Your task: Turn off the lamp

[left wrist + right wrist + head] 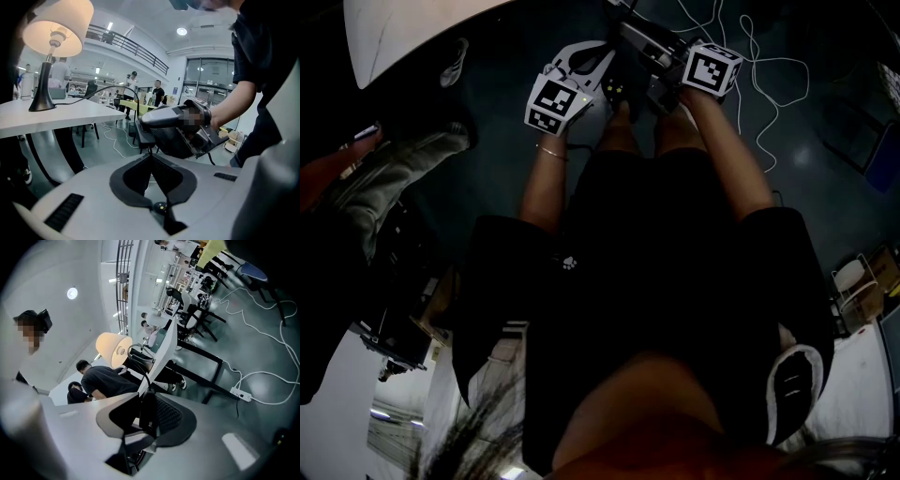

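Bright open hall, with a white table at the left of the left gripper view. The lit lamp stands on it at upper left, and its cord arcs right to what is probably its inline switch. The inline switch lies between the right gripper's parted jaws, touching one pad with a gap to the other. The left gripper, tips together and empty, points at it from just below.
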